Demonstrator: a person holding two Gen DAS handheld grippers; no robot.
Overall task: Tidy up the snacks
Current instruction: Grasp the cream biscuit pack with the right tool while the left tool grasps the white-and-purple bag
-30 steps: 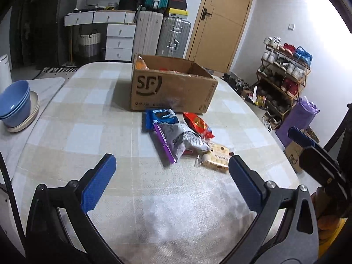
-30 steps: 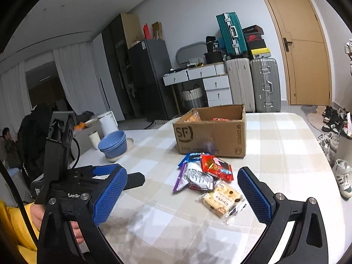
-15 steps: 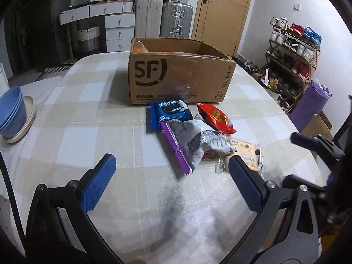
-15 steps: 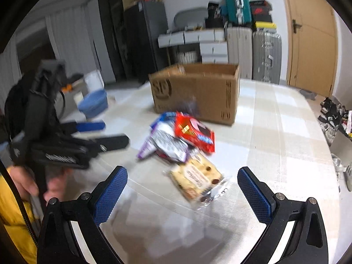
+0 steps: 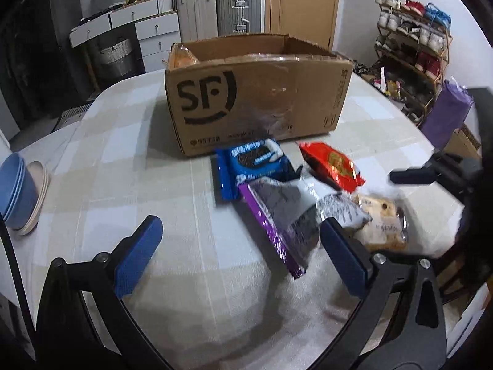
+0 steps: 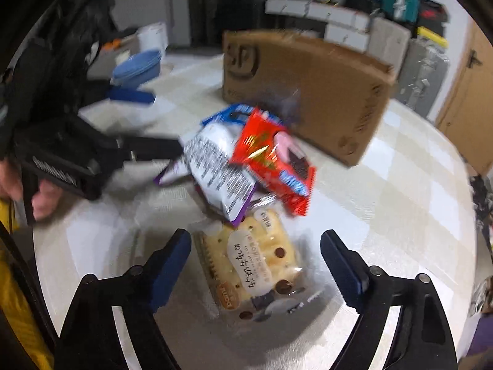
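A cardboard box (image 5: 258, 92) is set on the table (image 5: 129, 166), its top open and its printed wall facing the left wrist camera. Inside, only an orange packet (image 5: 181, 57) is seen, leaning against the far left corner; the remainder of the interior is hidden by the near wall.

Four snack packets are piled on the tablecloth just in front of the box:
- a blue cookie packet (image 5: 255, 162), nearest the box wall;
- a red packet (image 5: 331, 165), beside the blue one;
- a silver and purple bag (image 5: 286, 212), overlapping both;
- a clear cracker packet (image 6: 255, 259), nearest the table edge, its far end tucked under the bag.

A stack of blue bowls (image 5: 14, 191) is placed on pale plates (image 5: 41, 191) at the left rim of the table — nothing can be seen inside the top bowl.

The left gripper (image 5: 238, 254) is held with its jaws spread wide above the tablecloth. Nothing is held; the corner of the silver and purple bag lies just ahead of its right finger.

The right gripper (image 6: 255, 262) is angled down over the cracker packet. Its jaws are closing — the packet lies between them, but a gap is still visible at each blue pad (image 6: 172, 260), so no grip is made. In the right wrist view the left gripper is seen at the left, held by a hand (image 6: 18, 185).
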